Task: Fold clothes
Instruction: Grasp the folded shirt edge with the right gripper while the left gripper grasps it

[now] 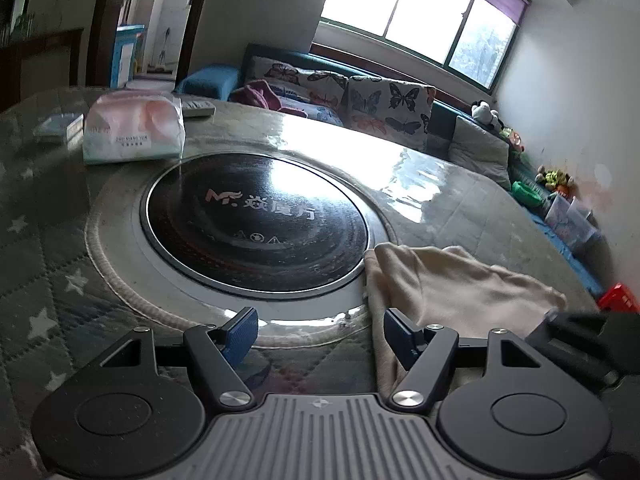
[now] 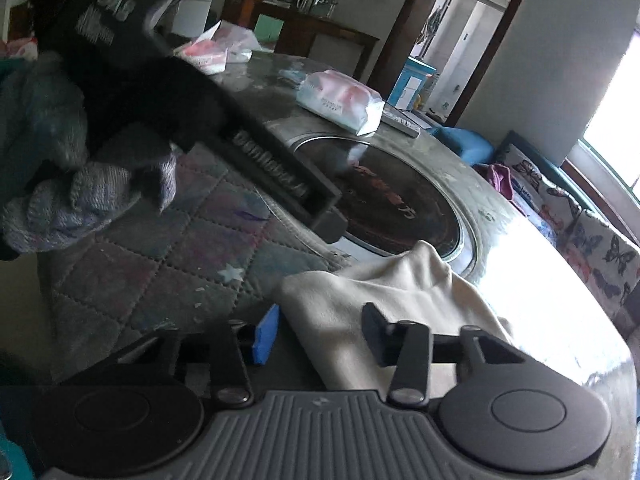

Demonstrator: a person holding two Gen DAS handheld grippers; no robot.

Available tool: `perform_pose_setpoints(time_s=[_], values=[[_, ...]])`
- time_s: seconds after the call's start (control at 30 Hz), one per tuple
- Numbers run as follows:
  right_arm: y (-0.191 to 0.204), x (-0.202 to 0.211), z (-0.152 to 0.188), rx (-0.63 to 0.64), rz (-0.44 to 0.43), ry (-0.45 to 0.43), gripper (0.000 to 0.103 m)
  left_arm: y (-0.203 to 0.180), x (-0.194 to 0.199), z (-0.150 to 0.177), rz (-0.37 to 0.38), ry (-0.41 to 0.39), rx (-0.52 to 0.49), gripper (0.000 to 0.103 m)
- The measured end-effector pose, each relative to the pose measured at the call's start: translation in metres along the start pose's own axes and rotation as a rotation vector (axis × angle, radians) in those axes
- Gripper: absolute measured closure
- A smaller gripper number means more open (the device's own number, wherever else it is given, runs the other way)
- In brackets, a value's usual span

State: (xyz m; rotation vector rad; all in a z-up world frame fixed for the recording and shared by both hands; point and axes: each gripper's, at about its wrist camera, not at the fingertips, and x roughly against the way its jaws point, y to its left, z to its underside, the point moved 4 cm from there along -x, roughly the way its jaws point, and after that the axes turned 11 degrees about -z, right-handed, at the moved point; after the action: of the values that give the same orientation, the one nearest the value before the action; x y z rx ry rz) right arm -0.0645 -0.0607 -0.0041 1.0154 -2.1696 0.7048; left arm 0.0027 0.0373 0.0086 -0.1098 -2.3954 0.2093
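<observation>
A cream cloth (image 1: 452, 280) is seen at the lower right of the left wrist view, bunched on the quilted table (image 1: 52, 240) beside the round black hob (image 1: 256, 216). In the right wrist view the cloth (image 2: 384, 292) lies at lower centre, its far point at the hob's (image 2: 404, 196) rim.

The left gripper (image 1: 320, 334) is held with its jaws wide apart; the cloth's edge runs under the right-hand finger, and nothing is pinched. The right gripper (image 2: 320, 332) is likewise spread, with cloth lying between the fingers but not clamped.

The likeliest fault is judged to be a shallow or uneven pinch: if only one loose ridge is caught, the cloth could be dragged in a heap rather than spread. Fabric could also be pulled onto the glossy hob, where it may slide and a crease be lost.

A tissue pack (image 1: 132, 128) and a remote (image 1: 198, 109) are seen at upper left, well apart from the cloth. In the right wrist view the other gripper's dark body (image 2: 256, 152), held in a gloved hand (image 2: 80, 192), crosses the upper left, and room for sweeping the cloth that way is narrowed by it.
</observation>
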Motion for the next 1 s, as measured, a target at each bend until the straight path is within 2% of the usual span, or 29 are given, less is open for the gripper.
perform_pose_setpoints(time_s=[0.1, 0.13, 0.17, 0.27, 0.63, 0.8, 1.0], values=[[0.001, -0.009, 0.0, 0.01, -0.003, 0.015, 0.07, 0.0, -0.001, -0.003, 0.025, 0.013, 0.032, 0.031], [0.001, -0.01, 0.001, 0.01, -0.003, 0.012, 0.075, 0.0, -0.001, -0.003, 0.037, 0.019, 0.047, 0.031], [0.0, -0.01, 0.001, 0.006, -0.009, 0.01, 0.087, 0.0, -0.001, -0.004, 0.049, 0.025, 0.062, 0.031], [-0.005, -0.006, 0.0, -0.042, -0.03, -0.013, 0.096, -0.001, -0.003, -0.005, 0.09, 0.052, 0.111, 0.031], [-0.041, 0.026, 0.004, -0.267, -0.122, -0.14, 0.098, -0.016, -0.019, -0.008, 0.203, 0.178, 0.275, 0.03], [-0.051, 0.041, 0.008, -0.32, -0.144, -0.186, 0.099, -0.023, -0.031, -0.005, 0.222, 0.249, 0.35, 0.03], [-0.057, 0.056, 0.014, -0.351, -0.161, -0.225, 0.099, -0.028, -0.039, -0.004, 0.262, 0.279, 0.421, 0.031]])
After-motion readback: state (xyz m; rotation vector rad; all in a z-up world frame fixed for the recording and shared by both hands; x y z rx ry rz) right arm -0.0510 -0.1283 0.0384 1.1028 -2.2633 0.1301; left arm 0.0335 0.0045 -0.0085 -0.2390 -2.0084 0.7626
